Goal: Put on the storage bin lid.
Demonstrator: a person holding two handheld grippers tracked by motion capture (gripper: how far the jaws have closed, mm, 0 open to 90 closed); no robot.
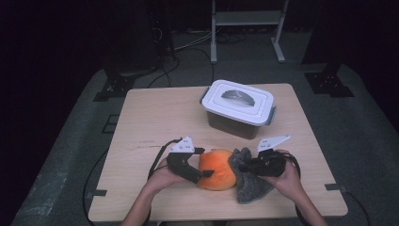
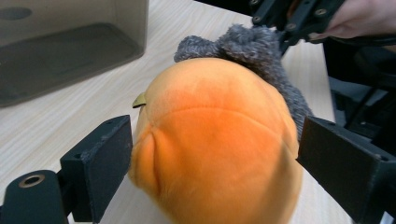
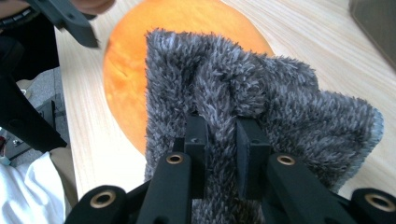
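Wiping the orange plush [image 1: 216, 168] near the desk's edge: right gripper [image 3: 219, 135] clenched on grey cloth [image 3: 261, 93], left gripper [image 2: 212, 158] released astride it; next, probably re-grip.

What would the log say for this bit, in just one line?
left tool: open around orange plush toy | right tool: shut on grey fuzzy cloth | lidded box: behind, on table
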